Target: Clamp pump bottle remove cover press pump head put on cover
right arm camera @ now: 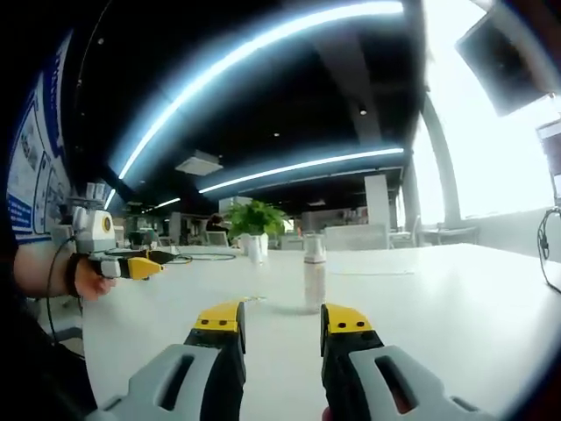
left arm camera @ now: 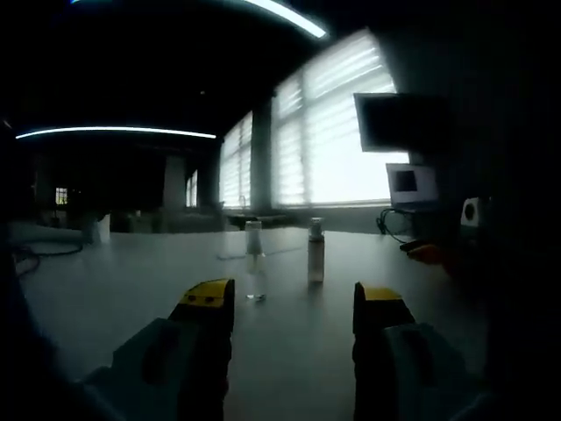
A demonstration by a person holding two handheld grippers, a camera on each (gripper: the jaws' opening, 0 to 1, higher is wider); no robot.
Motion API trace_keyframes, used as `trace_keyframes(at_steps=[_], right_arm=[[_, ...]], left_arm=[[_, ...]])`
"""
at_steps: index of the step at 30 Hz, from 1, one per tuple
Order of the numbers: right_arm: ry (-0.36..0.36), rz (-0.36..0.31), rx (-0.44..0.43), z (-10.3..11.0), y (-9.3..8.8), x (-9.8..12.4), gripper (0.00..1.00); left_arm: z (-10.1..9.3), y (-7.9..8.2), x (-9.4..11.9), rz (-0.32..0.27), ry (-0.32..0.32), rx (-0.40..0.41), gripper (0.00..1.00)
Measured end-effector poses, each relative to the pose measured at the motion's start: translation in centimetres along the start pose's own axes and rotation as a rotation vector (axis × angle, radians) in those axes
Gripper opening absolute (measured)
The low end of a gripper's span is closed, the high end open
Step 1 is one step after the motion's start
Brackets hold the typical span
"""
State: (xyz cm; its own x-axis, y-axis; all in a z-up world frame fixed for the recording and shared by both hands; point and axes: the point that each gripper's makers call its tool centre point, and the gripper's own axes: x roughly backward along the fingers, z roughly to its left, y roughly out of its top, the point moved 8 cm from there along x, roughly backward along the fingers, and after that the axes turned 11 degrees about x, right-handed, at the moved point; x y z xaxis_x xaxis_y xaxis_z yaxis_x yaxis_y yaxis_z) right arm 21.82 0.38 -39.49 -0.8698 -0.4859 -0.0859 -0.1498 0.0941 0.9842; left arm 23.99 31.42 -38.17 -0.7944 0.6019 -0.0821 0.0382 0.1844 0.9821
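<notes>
A small white pump bottle [left arm camera: 316,254] with a clear cover on top stands upright on the pale table [left arm camera: 131,289]. It is ahead of my left gripper [left arm camera: 292,303], whose yellow-tipped jaws stand apart with nothing between them. A clear slim bottle [left arm camera: 254,261] stands just left of it. In the right gripper view the pump bottle [right arm camera: 314,274] stands a short way beyond my right gripper [right arm camera: 282,320], which is open and empty. A hand holds the left gripper [right arm camera: 140,266] low over the table [right arm camera: 456,298] at the far left.
A potted plant [right arm camera: 255,224] stands at the table's far side. Cables [left arm camera: 399,230] and a small screen [left arm camera: 410,182] sit by the bright windows at the right. Another cable [right arm camera: 206,257] lies on the table near the left gripper.
</notes>
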Motion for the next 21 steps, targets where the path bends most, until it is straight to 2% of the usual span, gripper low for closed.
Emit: trace_keyframes(at_steps=[4, 14, 16, 21], right_arm=[[0.013, -0.005, -0.012, 0.2, 0.1, 0.0, 0.32], [0.048, 0.007, 0.003, 0.7, 0.0, 0.0, 0.38], [0.049, 0.002, 0.003, 0.9, 0.2, 0.0, 0.37], [0.057, 0.007, 0.017, 1.4, 0.3, 0.2, 0.37]], left_arm=[[1.1, -0.2, 0.9, -0.013, 0.022, 0.025, 0.45], [0.8, -0.7, 1.0, -0.019, 0.013, 0.055, 0.44], [0.5, -0.6, 1.2, -0.034, -0.014, 0.058, 0.44], [0.1, -0.8, 1.0, -0.019, -0.030, -0.004, 0.44]])
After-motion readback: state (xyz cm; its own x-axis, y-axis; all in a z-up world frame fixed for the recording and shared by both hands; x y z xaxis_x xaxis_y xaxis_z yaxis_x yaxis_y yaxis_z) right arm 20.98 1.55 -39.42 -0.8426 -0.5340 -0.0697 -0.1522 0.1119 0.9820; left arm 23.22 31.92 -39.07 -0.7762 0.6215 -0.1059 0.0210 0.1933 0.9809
